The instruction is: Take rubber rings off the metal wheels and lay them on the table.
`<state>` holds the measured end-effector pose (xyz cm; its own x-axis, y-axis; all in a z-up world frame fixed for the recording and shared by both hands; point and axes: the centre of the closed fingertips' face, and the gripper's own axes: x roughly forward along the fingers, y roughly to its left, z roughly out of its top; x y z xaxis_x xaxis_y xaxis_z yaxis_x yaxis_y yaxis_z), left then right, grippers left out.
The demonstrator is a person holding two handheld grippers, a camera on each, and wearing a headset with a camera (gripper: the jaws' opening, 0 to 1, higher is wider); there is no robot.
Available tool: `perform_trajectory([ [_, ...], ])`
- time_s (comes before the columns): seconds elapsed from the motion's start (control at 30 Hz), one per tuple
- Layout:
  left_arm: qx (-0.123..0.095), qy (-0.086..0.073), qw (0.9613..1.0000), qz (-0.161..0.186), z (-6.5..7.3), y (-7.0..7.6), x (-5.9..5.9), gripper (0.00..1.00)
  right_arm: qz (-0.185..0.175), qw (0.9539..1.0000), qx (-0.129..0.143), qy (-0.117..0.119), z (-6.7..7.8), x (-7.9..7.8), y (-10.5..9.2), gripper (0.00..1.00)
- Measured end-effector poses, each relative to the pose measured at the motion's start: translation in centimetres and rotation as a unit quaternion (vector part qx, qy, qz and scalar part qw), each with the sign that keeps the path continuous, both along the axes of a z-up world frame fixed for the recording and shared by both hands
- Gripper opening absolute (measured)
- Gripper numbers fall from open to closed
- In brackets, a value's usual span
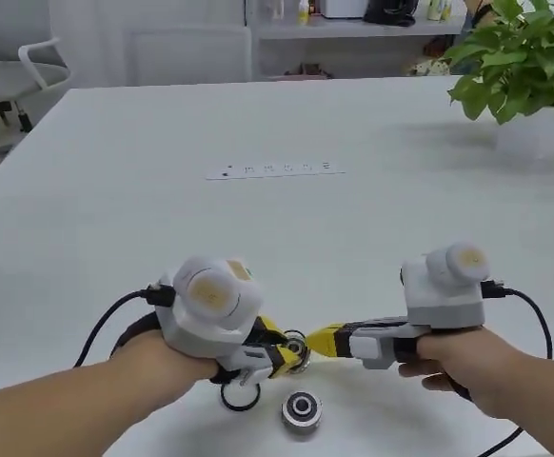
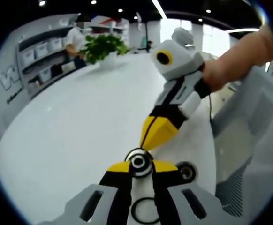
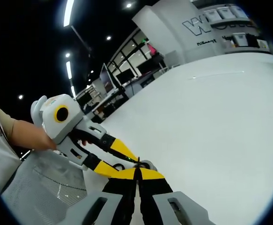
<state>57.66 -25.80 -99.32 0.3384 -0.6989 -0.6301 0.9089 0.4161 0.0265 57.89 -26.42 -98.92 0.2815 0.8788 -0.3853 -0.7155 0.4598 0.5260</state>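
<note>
Low in frame, left gripper (image 1: 286, 358) clamps a wheel (image 2: 139, 161); right gripper (image 1: 317, 343), jaws together, touches its rim. A ring (image 1: 240, 399) and second wheel (image 1: 301, 409) lie below on the white table (image 1: 277, 219); plant (image 1: 515, 57) upper right.

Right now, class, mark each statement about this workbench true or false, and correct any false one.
1. The left gripper grips a metal wheel. True.
2. The right gripper holds the second wheel. False: that wheel lies on the table.
3. A black rubber ring lies on the table. True.
4. The right gripper's jaws stand wide open. False: they are shut together.
</note>
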Motion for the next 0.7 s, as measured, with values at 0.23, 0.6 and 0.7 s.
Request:
perform_trajectory([
  [0.23,-0.017,-0.003,0.9999,0.000,1.2,0.5,-0.5,0.24,0.006,1.0000,0.002,-0.002,0.4,-0.3,0.3,0.00],
  [0.6,-0.037,-0.005,0.9993,-0.002,2.9,2.2,-1.7,0.33,0.015,0.9997,0.014,-0.008,1.8,-0.7,0.8,0.00],
  [0.7,-0.042,-0.006,0.9991,0.001,3.5,2.9,-1.9,0.35,0.018,0.9997,0.016,-0.009,2.1,-0.8,1.0,0.00],
])
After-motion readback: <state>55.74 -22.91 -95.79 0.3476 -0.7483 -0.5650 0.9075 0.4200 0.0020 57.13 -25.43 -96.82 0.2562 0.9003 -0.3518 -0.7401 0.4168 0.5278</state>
